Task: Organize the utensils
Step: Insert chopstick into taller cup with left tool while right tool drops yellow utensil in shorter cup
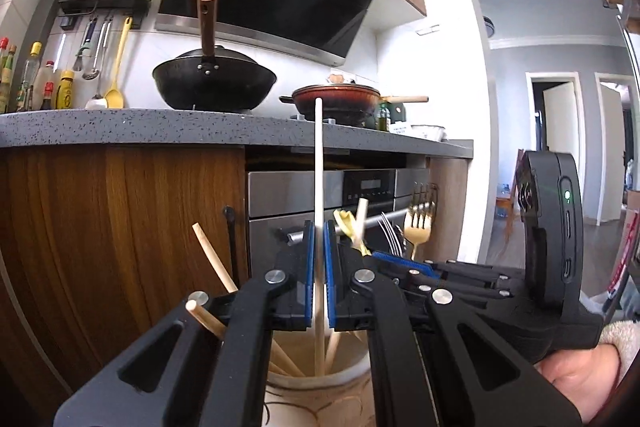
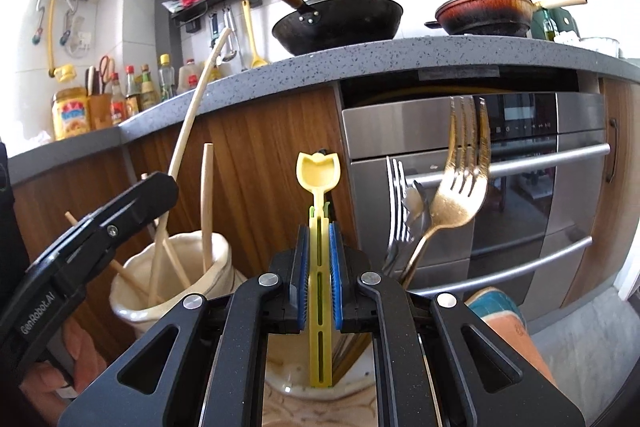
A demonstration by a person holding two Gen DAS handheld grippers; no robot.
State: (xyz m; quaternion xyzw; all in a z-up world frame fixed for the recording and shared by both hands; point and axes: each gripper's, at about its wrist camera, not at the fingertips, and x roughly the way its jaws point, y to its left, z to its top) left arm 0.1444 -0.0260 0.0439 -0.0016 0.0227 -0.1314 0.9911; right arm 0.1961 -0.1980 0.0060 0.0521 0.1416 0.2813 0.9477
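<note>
A cream holder [image 2: 172,267] was seen low on the left with several chopsticks [image 2: 206,203] standing in it, and a second holder [image 2: 288,387] sat right under the right gripper, with a gold fork [image 2: 460,187] and a silver fork [image 2: 396,211] leaning out of it.

The left gripper [image 1: 319,279] was clamped tight on a single pale chopstick [image 1: 319,163], held upright with its lower end already inside the mouth of the cream holder [image 1: 320,383]. The right gripper [image 2: 319,279] was pinched on a slotted yellow utensil [image 2: 319,227], also upright, its foot down at the second holder's rim.

Trouble was judged likely in three places. The two tools were crowded close together, so a knock between them could be caused by either hand drifting sideways. The thin chopstick could be twisted in the pads, or snagged against its neighbours, if it was pushed down at a slant. The yellow utensil could be caught on the rim or on the fork handles, and, if let go too early, could be tipped out.
</note>
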